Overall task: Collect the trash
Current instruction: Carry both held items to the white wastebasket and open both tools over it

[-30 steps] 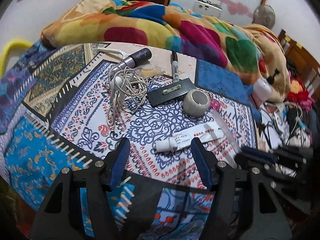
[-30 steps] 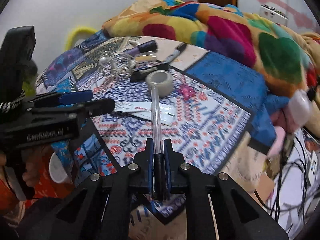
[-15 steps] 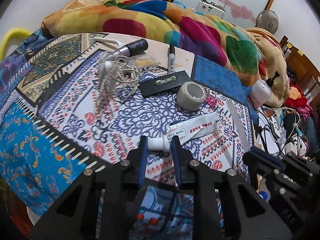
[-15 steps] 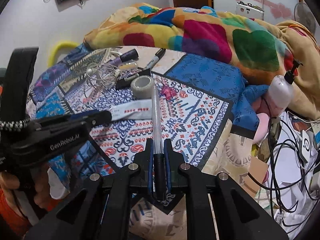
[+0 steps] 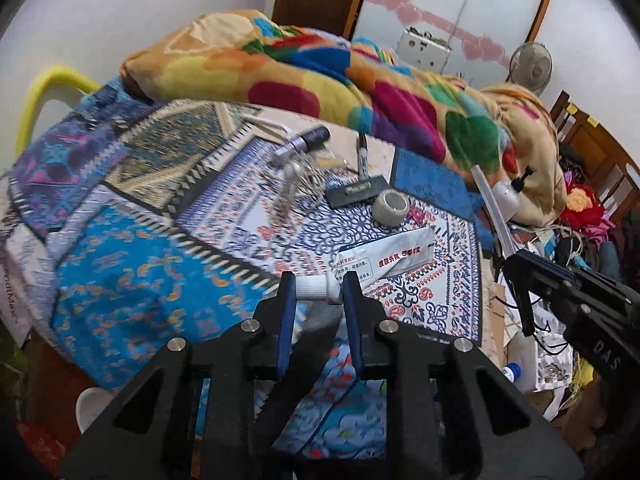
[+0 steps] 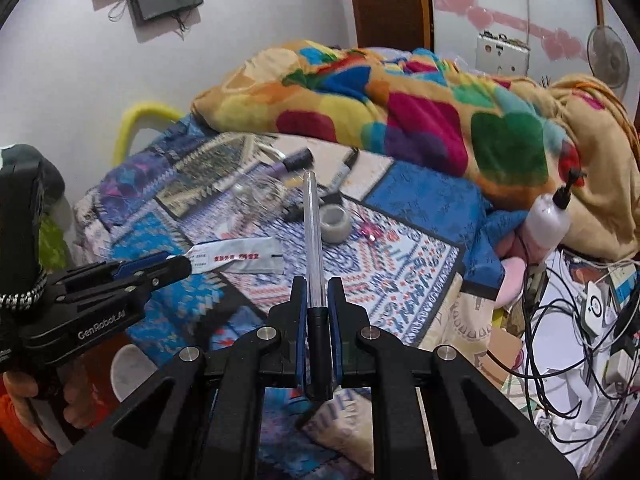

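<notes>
White ointment tube [image 5: 384,262], red lettering, lifted off the bed, capped end clamped; clear pen [image 6: 311,240] held by its black end.

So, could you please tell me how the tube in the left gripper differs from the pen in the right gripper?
The tube is flat, white and printed; the pen is a thin clear stick with a black end. The left gripper pinches the tube at its cap end, so it lies crosswise; the right gripper clamps the pen near its black end, so it points straight ahead. Both are held above the bed.
</notes>
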`<state>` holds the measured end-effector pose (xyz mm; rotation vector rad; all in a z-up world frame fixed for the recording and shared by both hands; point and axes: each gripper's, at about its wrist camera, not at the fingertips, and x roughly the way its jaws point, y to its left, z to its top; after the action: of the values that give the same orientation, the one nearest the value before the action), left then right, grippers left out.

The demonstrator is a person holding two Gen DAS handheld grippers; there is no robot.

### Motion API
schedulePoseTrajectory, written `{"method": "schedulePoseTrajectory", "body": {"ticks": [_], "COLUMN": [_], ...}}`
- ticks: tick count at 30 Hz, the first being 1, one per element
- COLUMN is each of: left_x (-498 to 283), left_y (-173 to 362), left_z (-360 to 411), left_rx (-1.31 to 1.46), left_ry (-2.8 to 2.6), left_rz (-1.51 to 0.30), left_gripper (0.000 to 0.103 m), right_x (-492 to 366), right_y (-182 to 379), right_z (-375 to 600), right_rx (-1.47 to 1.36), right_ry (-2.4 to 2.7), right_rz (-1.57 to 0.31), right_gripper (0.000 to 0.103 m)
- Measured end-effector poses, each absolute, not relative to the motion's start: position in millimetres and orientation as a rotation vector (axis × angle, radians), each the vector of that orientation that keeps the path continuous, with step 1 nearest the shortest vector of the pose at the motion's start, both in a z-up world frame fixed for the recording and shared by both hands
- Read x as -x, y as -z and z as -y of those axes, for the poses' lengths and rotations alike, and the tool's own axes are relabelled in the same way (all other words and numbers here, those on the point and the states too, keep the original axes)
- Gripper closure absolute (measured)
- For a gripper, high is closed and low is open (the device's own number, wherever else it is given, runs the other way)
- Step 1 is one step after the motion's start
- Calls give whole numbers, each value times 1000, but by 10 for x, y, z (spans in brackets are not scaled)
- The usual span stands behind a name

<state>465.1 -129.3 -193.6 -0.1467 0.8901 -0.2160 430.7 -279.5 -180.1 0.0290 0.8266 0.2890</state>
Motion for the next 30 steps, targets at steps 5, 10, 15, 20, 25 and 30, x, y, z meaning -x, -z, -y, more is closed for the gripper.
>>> {"method": "schedulePoseTrajectory", "body": {"ticks": [5,10,15,20,25,30], "left_x": [-4340,-4011,-3662,-3350,-3050,-2780], "left_y": [1638,1411,1248,1155,1148,1249], "left_z": [1043,773,431,75,-361,-810], "left_rx": [134,133,149,160,182,209], "left_ry": [188,152,108,48,-28,-113], "left_rz": [-829,-773,-736,-709,-697,-705], "left_gripper": [80,80,80,80,80,80], "right_x": [-4123,-3900,-3692,-3537,-3432,-3330], "right_y": [1545,1344,1177,1108,1094,1151], "right_z": [2599,2347,2068,1734,1299,847], "right_rx": [-16,6,19,37,67,105], "right_ry": [-313,-344,-391,-456,-534,-615], "right_rz": [-786,-752,-720,-706,-705,-715], "right_gripper": [94,94,94,94,94,94]}}
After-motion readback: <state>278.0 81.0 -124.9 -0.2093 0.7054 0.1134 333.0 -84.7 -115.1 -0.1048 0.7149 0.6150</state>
